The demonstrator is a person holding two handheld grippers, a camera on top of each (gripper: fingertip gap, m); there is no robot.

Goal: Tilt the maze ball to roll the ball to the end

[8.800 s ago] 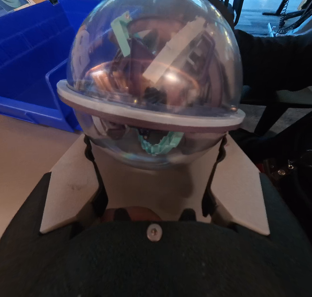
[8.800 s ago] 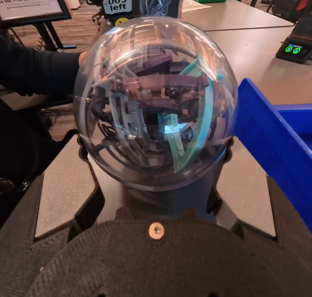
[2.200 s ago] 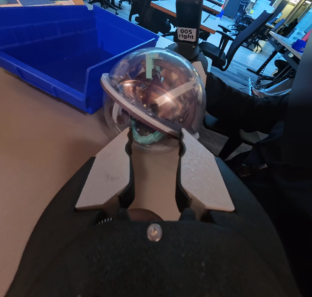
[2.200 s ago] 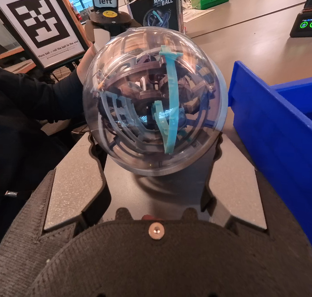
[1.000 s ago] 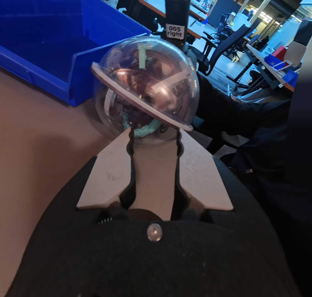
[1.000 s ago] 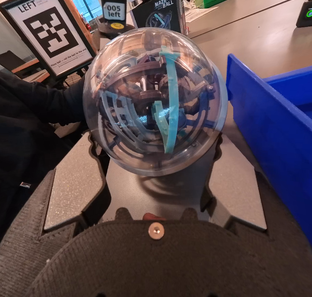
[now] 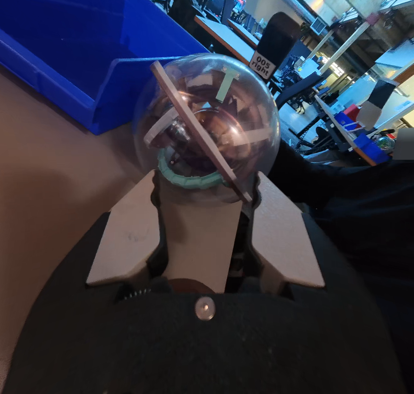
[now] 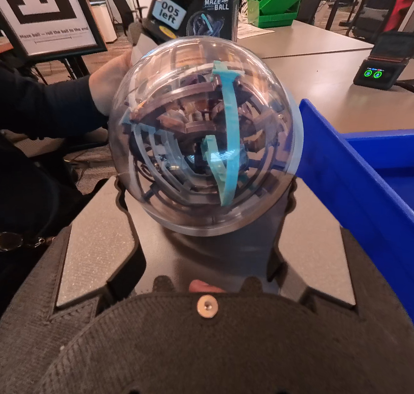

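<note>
Tan table (image 8: 313, 65); maze ball (image 8: 201, 132) clamped in right gripper (image 8: 205, 181); left gripper (image 7: 205, 186) spread beneath, not pressing.

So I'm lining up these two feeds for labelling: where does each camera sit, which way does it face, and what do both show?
Left wrist view: sits on the left gripper, looking along its fingers at the clear plastic maze sphere; shows a dark sleeve and the far right gripper.
Right wrist view: sits on the right gripper, facing the opposite way, its fingers around the sphere; shows a hand.
Shared: sphere, blue plastic bin, beige table.
</note>
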